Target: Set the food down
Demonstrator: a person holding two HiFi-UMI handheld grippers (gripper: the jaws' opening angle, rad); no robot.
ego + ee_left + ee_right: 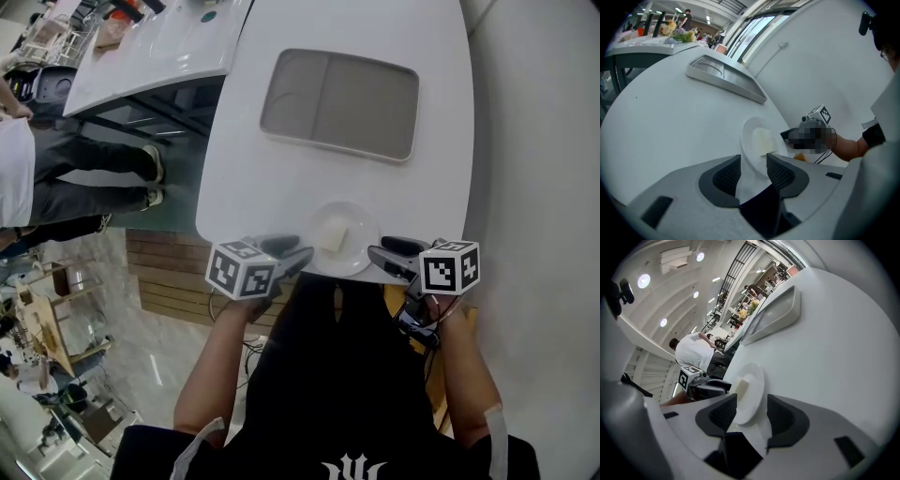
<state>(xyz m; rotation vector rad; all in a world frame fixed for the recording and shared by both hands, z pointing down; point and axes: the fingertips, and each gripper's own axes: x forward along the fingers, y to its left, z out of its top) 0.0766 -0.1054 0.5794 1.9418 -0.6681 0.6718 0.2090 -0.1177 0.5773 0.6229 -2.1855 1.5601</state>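
Jaws, left gripper (753, 168): parted, with the pads pressing on nothing. The near rim of the white plate (749, 136) showed in the gap between them.

Jaws, right gripper (752, 411): spread wide and released. The plate's opposite rim lay between the tips, untouched by either pad.

Surface (281, 169): white, rounded and glossy. It carried every item listed below.

Tray (337, 103): grey, rectangular, with rounded corners. It lay flat on the surface towards its far side, well apart from the plate.

Plate: small, round and white. It rested flat on the surface at the near edge, between the two grippers, which flanked it left and right.

Marker cubes: one on each gripper, the left cube (241, 269) and the right cube (451, 266). Both hung just off the surface's near edge.

Food (333, 236): one pale, squarish piece. It sat on the plate close to its middle, and neither gripper touched it.
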